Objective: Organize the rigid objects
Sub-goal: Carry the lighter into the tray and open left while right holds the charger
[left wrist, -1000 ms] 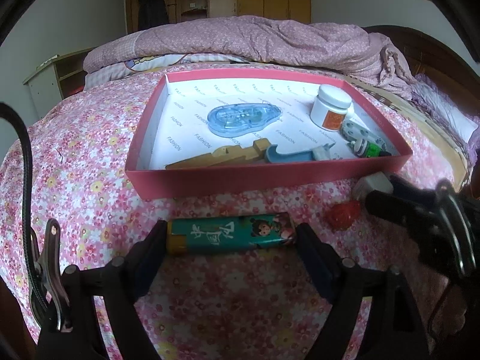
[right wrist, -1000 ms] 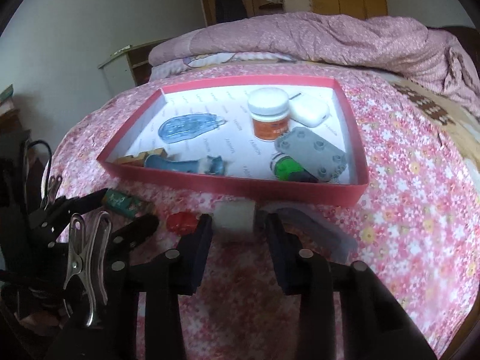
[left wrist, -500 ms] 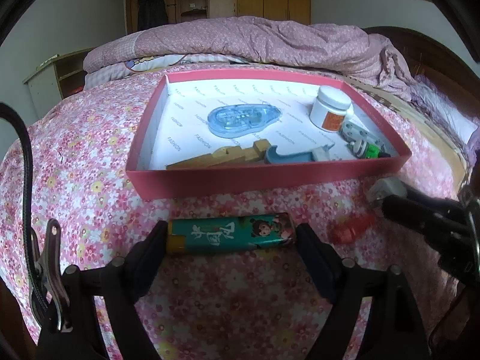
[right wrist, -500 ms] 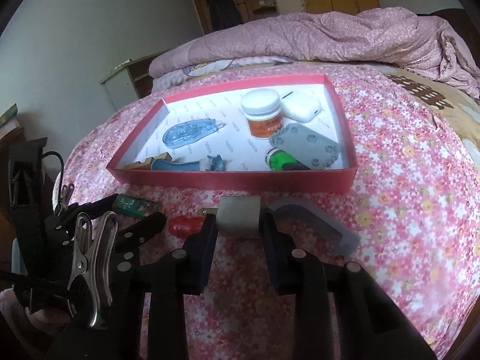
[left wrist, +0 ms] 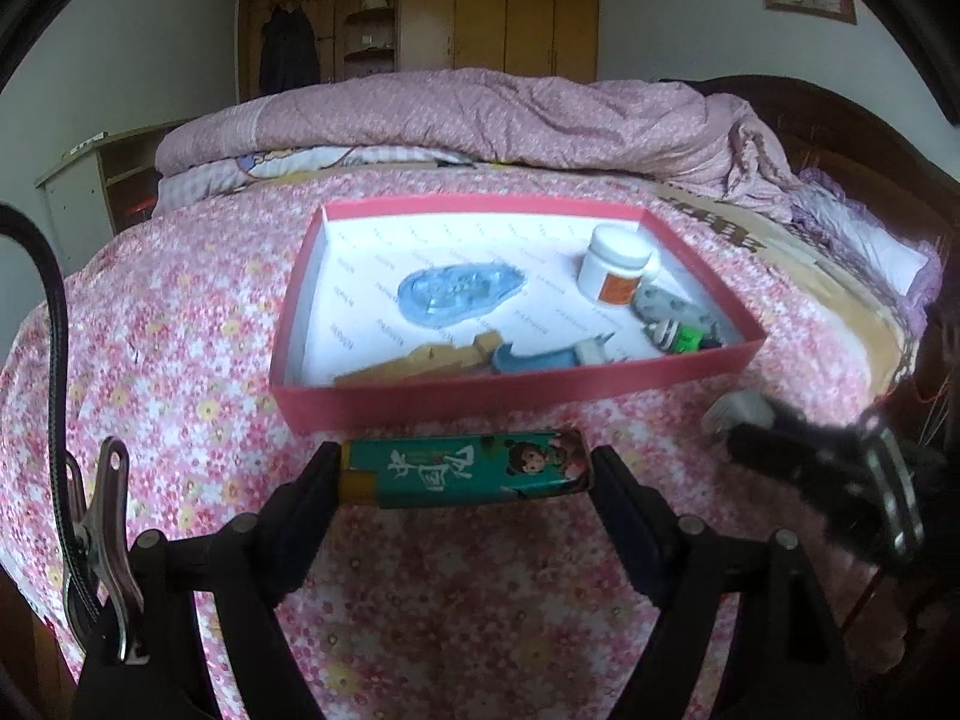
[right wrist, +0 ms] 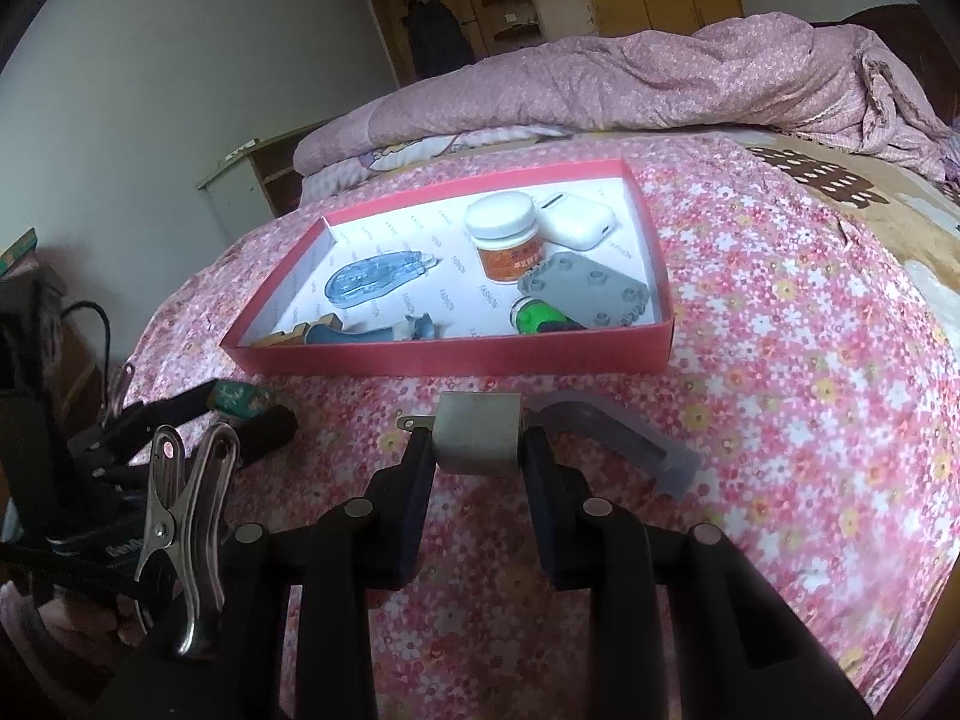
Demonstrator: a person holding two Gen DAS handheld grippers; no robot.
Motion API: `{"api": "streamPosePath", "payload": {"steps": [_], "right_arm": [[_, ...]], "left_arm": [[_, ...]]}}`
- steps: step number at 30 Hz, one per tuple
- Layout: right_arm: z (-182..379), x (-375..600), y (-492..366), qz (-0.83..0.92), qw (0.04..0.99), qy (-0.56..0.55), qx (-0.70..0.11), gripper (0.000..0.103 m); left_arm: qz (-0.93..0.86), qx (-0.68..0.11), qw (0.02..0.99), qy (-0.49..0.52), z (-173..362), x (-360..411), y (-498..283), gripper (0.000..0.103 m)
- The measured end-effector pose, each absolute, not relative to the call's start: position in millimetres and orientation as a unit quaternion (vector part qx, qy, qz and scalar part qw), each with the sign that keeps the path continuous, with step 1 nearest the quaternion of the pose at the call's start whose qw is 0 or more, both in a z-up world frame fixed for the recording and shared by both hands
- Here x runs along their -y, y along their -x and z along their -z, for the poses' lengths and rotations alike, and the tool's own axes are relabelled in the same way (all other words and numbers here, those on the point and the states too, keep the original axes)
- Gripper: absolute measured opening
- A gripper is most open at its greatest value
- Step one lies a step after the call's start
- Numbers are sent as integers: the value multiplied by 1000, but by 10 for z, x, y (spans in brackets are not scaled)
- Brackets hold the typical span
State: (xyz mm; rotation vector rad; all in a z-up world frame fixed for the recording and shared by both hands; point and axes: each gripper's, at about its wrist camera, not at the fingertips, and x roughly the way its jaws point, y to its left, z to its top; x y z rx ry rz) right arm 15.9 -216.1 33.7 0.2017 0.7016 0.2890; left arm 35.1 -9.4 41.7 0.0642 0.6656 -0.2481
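Note:
A red box with a white inside lies on the flowered bed. It holds a blue tape dispenser, a white jar, a grey block, a white earbud case, a green item and a wooden piece. My left gripper is shut on a teal lighter, held above the bed before the box. My right gripper is shut on a white plug adapter, lifted above the bed.
A grey curved plastic piece lies on the bed right of the adapter. A bunched pink quilt lies behind the box. A wooden wardrobe and a small cabinet stand at the back.
Both grippers have risen, carrying the lighter and the adapter up off the bed. The red item beside the adapter is out of sight now.

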Motion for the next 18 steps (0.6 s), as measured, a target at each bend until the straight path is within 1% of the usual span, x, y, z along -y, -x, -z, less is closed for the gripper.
{"api": "streamPosePath", "payload": {"steps": [11,18], "right_arm": [[-293,2175,-152,-148,920,-110,-346,31],[-289,2164,-151,-150,920,-109,-346,31]], "left_arm": [[98,-319,943,-14,-624,-1,-670,85],[89,-328,940,10,-603,-71,-967,85]]}}
